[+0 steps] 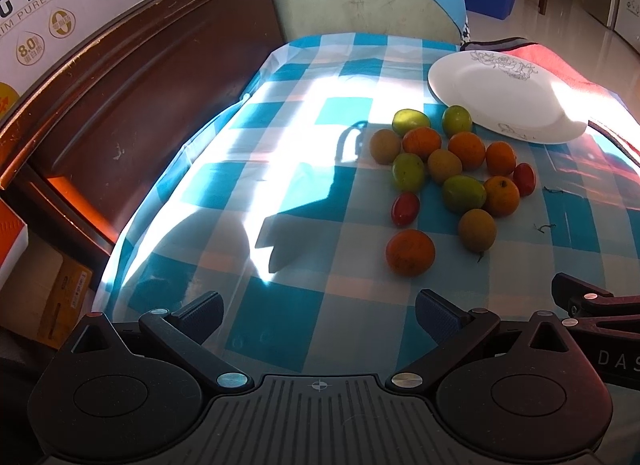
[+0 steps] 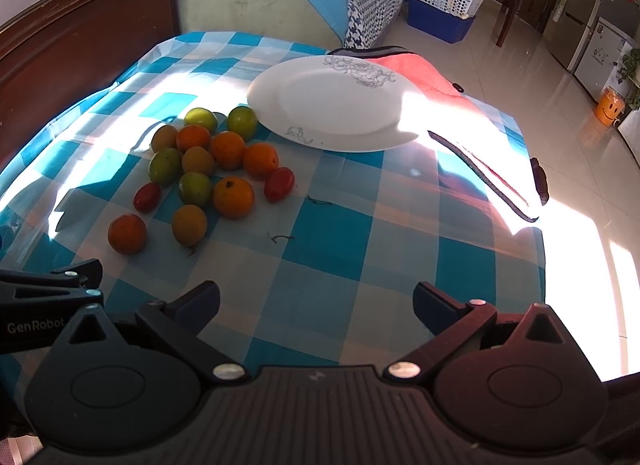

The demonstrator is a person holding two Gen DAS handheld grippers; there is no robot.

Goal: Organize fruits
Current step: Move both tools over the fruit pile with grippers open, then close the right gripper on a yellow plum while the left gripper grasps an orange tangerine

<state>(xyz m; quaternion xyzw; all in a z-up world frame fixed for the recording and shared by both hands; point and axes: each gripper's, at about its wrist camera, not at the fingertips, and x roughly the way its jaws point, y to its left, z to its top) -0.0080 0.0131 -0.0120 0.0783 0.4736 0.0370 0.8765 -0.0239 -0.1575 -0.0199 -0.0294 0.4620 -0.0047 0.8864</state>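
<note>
- Both grippers sit nearest the cams, low over the near edge of the table: left gripper (image 1: 319, 315) w/ fingers wide apart, nothing between them; right gripper (image 2: 316, 305) likewise spread and holding nothing.
- Each shows at the side of the other's view, so the two hang just beside each other.
- Fruits (image 2: 208, 169) lie loose in a cluster on the checked tablecloth (image 2: 360, 249), toward the left half of the table and ahead of both tools; none touched.
- Mix looks like oranges, green ones, brownish ones and a couple of small red tomatoes (image 2: 279, 184). Exact kinds hard to tell.
- One orange (image 1: 410, 252) sits apart at the near side of the cluster, closest to the left tool.
- White plate (image 2: 332, 105) rests beyond the cluster toward the far right of the table, bare; a green fruit (image 2: 242, 122) lies just beside its rim.
- Step, as I judge it: the very start, approach not begun, no fruit on the plate yet.
- Next move prob. calls for one tool to go fwd and down onto an outlying fruit, fingers either side, close gently since round fruit may roll, then carry to the plate.
- Hard to see: strong sun glare washes out the middle and right edge of the table; the plate's far rim overlaps a red cloth (image 2: 420, 73), so whether it lies flat is unclear.
- Small dark bits (image 2: 282, 238) on the cloth, maybe stems, too small to tell.
</note>
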